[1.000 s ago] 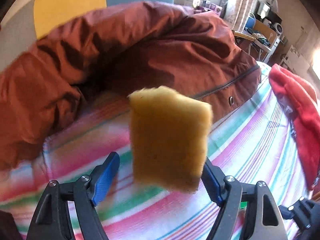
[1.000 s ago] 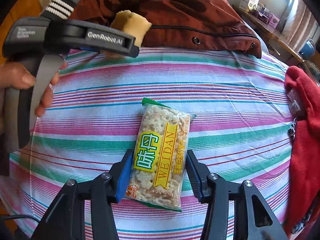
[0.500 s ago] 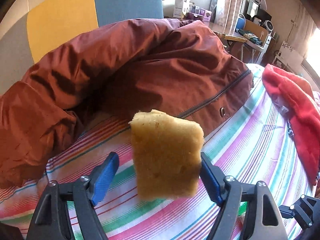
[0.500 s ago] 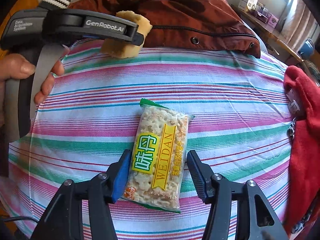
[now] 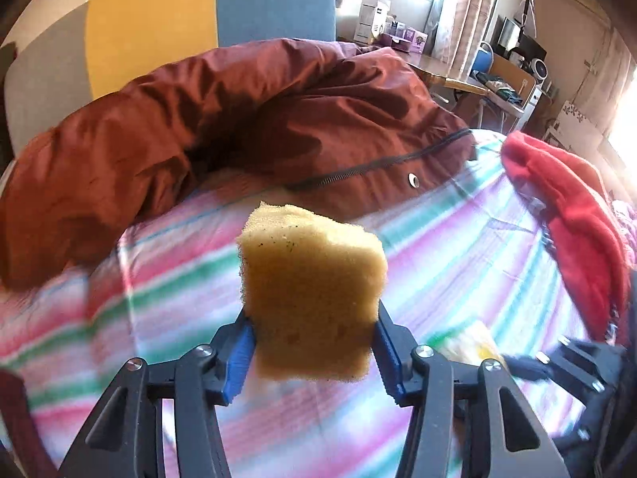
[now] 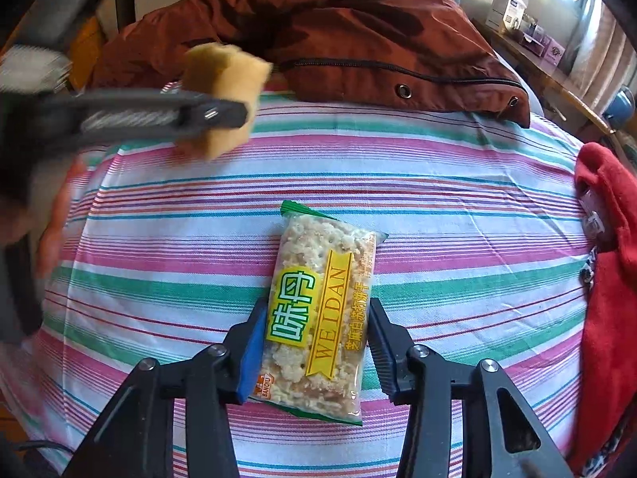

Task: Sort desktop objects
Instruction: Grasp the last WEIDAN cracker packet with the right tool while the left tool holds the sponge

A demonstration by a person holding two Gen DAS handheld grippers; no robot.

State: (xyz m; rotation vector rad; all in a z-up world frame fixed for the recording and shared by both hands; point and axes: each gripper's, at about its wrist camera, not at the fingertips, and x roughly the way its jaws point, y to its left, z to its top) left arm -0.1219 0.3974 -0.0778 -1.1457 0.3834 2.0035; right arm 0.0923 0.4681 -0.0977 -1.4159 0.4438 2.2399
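A rust-brown jacket (image 6: 318,36) lies heaped across the far side of the striped cloth (image 6: 458,215), well ahead of both tongs, and a red garment (image 6: 609,263) is bunched off to the right of the right tongs (image 6: 316,352). The left tongs (image 5: 312,352) are pinching a yellow sponge (image 5: 312,298), both blue pads pressed into its lower sides, the block held up clear of the cloth with the jacket beyond it. The right tongs sit low on the cloth, jaws spread either side of a snack packet (image 6: 322,310); the packet lies flat, lengthwise between the fingers, which sit just beside its edges. Whether they touch it, I cannot tell. No containers show here.
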